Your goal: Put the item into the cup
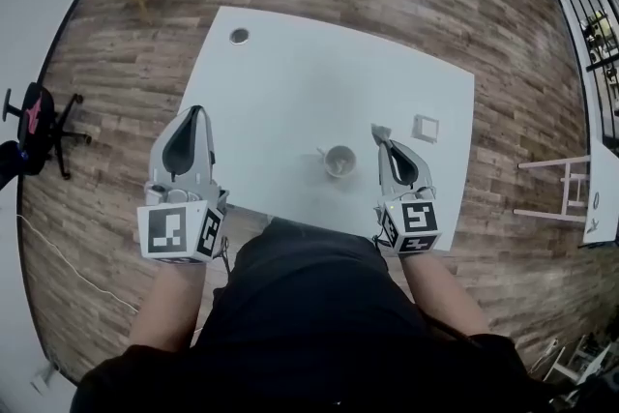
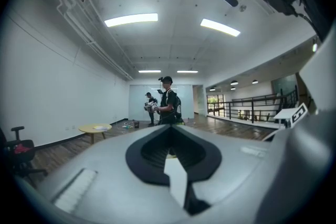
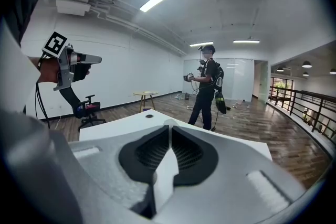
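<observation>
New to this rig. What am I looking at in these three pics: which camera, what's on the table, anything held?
No robot: a person holds a two-jaw gripper in each hand; the marker cubes are part of them. The head view looks steeply down from the person's head, with the left gripper at left and the right gripper at right. The other two pictures come from cameras riding on each gripper, looking along its jaws. On the white table stand a cup, a small white square thing right of it, and a small dark round spot near the far edge. Both grippers' jaws are together. The left holds nothing. The right seems to pinch a small grey piece at its tips, beside the cup; what it is I cannot tell.
</observation>
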`<state>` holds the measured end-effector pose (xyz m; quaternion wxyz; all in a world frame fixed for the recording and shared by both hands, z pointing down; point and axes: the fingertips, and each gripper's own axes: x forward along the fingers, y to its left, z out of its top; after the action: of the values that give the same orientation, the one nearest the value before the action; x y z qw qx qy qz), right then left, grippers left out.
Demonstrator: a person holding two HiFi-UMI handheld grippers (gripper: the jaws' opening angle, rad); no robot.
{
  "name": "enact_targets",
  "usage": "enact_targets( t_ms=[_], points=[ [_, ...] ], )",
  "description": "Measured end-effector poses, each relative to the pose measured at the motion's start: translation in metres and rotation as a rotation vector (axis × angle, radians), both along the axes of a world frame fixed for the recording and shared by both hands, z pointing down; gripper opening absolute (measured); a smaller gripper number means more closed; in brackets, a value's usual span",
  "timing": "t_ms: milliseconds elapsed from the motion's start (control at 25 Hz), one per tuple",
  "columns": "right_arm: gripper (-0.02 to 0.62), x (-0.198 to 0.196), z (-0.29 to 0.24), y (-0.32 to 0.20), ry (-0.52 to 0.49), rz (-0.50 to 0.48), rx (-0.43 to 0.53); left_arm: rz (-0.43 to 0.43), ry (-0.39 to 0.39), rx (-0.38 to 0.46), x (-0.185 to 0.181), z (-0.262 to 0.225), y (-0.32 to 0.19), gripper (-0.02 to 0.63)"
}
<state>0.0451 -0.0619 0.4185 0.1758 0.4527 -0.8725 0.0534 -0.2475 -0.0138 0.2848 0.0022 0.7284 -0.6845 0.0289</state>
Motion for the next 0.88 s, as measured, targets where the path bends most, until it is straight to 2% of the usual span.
enact_targets(
  t_ms=[320, 880],
  points=[
    [0.018, -0.016, -0.002, 0.008, -0.002, -0.064, 0.002, -0.028, -0.003, 0.002, -0.004, -0.003, 0.010, 0.006],
    [0.018, -0.036, 0.002, 0.025, -0.022, -0.142, -0.007, 0.005, -0.017, 0.019, 0.011, -0.007, 0.000, 0.006]
  ],
)
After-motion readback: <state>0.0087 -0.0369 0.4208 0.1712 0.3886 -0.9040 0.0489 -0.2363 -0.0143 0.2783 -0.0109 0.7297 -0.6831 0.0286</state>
